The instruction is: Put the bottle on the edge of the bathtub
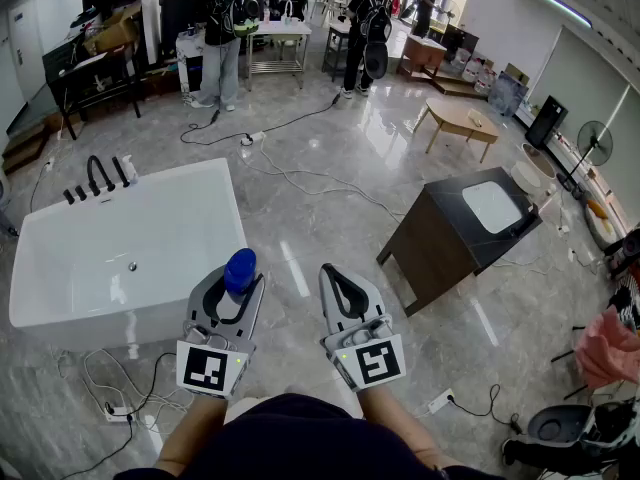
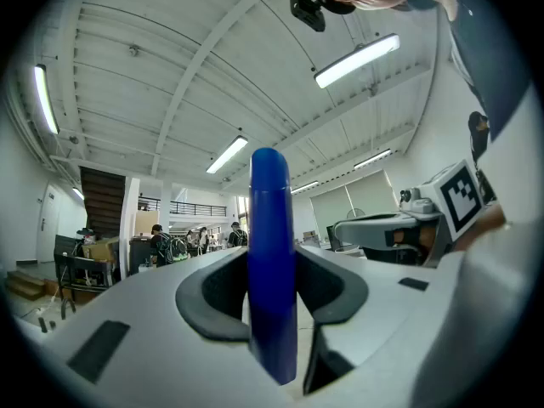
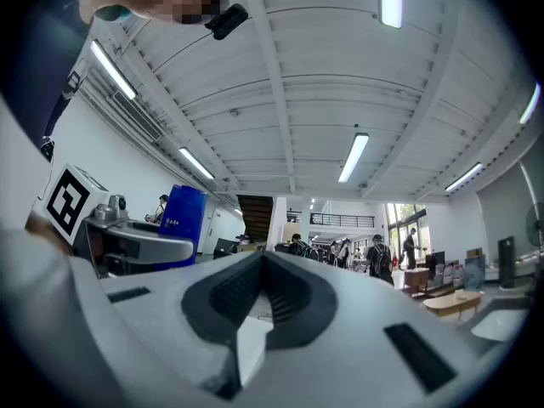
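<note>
My left gripper (image 1: pixel 236 286) is shut on a blue bottle (image 1: pixel 240 269), which stands up between its jaws; in the left gripper view the bottle (image 2: pixel 272 270) fills the gap between the dark pads. The gripper is held just off the near right corner of the white bathtub (image 1: pixel 215 298), above the floor. My right gripper (image 1: pixel 339 286) is beside it to the right, shut with nothing in it. From the right gripper view the bottle (image 3: pixel 181 223) and the left gripper (image 3: pixel 136 243) show at the left.
Black taps (image 1: pixel 97 176) sit at the tub's far left rim. A dark cabinet with a white basin (image 1: pixel 470 228) stands to the right. Cables (image 1: pixel 120 393) lie on the marble floor by the tub. Several people (image 1: pixel 222 28) stand far off near tables.
</note>
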Action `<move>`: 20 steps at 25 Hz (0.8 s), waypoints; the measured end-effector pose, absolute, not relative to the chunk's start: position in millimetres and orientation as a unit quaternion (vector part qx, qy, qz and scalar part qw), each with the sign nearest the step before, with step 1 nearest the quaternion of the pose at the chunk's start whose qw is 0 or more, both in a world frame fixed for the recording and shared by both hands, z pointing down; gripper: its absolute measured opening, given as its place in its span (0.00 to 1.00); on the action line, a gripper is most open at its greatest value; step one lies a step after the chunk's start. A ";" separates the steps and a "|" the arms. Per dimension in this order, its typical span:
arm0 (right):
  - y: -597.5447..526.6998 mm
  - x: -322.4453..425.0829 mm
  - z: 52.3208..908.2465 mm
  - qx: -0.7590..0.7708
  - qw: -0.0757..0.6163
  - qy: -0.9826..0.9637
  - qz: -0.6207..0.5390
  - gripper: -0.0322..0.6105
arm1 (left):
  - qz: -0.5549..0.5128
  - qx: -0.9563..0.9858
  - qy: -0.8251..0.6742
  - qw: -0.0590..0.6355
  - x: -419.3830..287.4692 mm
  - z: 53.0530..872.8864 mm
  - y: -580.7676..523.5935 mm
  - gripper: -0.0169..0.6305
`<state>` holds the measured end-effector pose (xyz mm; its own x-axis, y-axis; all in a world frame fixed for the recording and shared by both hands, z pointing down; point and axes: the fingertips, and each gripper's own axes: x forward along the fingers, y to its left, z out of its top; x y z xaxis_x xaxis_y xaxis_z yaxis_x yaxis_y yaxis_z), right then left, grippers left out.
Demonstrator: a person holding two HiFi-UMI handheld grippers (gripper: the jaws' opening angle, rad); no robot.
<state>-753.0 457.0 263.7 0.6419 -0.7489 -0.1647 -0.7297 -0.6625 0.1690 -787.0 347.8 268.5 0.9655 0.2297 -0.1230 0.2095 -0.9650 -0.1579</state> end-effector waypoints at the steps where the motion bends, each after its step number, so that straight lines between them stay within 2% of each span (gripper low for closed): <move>1: 459.9 -752.4 265.1 0.904 0.045 -0.410 -0.113 0.05 | 0.074 -0.989 -0.109 0.073 -786.6 268.5 351.7 0.27; 8: 486.7 -740.5 284.6 0.907 0.004 -0.410 -0.094 0.05 | 0.074 -0.989 -0.107 0.065 -781.8 281.6 375.2 0.26; 12: 492.3 -726.8 294.6 0.907 0.002 -0.412 -0.083 0.05 | 0.069 -0.990 -0.113 0.055 -771.3 287.9 381.4 0.26; 20: 477.0 -657.9 315.9 0.907 0.006 -0.415 -0.067 0.05 | 0.077 -0.989 -0.112 0.050 -708.1 304.1 366.7 0.26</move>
<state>-657.9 477.0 315.9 0.6463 -0.7539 -0.1176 -0.7524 -0.6554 0.0664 -708.1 366.7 304.1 0.9630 0.2291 -0.1419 0.2137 -0.9700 -0.1160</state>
